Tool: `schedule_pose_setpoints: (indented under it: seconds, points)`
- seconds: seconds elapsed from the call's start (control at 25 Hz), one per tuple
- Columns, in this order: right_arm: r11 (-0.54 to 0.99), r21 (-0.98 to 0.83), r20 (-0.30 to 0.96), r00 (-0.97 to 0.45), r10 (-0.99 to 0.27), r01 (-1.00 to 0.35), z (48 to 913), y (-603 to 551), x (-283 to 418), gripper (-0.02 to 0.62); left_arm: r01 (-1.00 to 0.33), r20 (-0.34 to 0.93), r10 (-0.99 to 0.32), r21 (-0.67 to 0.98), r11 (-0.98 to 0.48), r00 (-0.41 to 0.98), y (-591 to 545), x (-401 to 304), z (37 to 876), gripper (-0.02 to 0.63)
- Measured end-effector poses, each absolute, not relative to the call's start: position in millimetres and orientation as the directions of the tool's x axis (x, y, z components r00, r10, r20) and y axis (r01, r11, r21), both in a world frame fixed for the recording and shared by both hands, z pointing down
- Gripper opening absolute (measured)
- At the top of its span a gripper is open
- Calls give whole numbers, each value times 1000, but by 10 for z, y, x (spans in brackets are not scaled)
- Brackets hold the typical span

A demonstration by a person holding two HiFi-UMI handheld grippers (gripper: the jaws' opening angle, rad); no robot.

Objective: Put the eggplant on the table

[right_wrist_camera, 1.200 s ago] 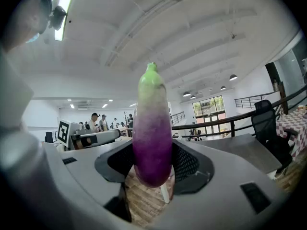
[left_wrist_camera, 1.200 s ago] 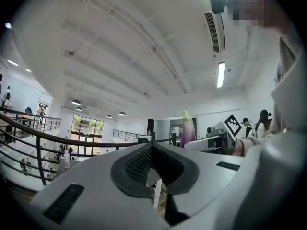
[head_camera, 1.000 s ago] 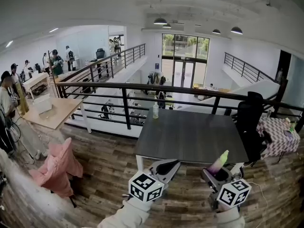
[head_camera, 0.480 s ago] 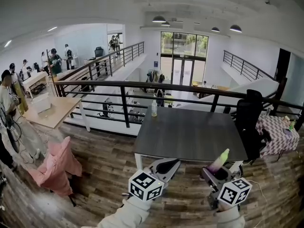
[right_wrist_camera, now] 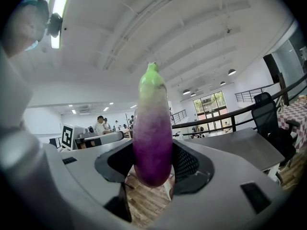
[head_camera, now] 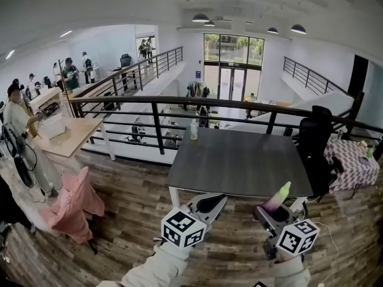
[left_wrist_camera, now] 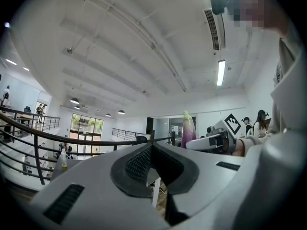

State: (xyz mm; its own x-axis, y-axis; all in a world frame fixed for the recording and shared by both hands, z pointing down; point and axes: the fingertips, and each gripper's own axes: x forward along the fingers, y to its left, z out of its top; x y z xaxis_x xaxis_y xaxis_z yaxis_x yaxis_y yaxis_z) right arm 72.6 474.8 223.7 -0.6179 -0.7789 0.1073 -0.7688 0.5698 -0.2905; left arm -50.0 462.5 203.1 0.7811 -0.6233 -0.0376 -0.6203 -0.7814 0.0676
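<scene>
A purple eggplant [right_wrist_camera: 152, 128] with a pale green top stands upright between the pads of my right gripper [right_wrist_camera: 152, 163], which is shut on its lower part. In the head view the eggplant [head_camera: 276, 197] and right gripper [head_camera: 272, 211] hover just in front of the near right edge of the dark grey table [head_camera: 239, 163]. My left gripper [head_camera: 210, 203] is beside it, before the table's near left part, jaws closed together and empty. The left gripper view shows its own pads meeting [left_wrist_camera: 152, 147] and the eggplant [left_wrist_camera: 188, 131] off to the right.
A clear bottle [head_camera: 194, 130] stands at the table's far left corner. A black office chair [head_camera: 314, 148] is at its right side, and a black railing [head_camera: 155, 109] runs behind. A pink cloth [head_camera: 72, 205] drapes something on the wood floor at left, near a light wooden table [head_camera: 66, 139].
Both grippers and the eggplant hold their places. People at the far left have shifted a little around the wooden table.
</scene>
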Motion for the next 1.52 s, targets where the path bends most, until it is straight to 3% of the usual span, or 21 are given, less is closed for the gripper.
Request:
schedule_pose_setpoints:
  seconds: [0.92,1.52]
  points:
    - [601,-300,79,-647,-758,-741,2364,4558,1397,233,-636,-3,-638,73,-768,770,4420,119,2135,3]
    - [577,-289,75,-619,-782,-764,2300,3770,1462,233,-615,-18,-618,79,-785,786,3491,218,2093,5]
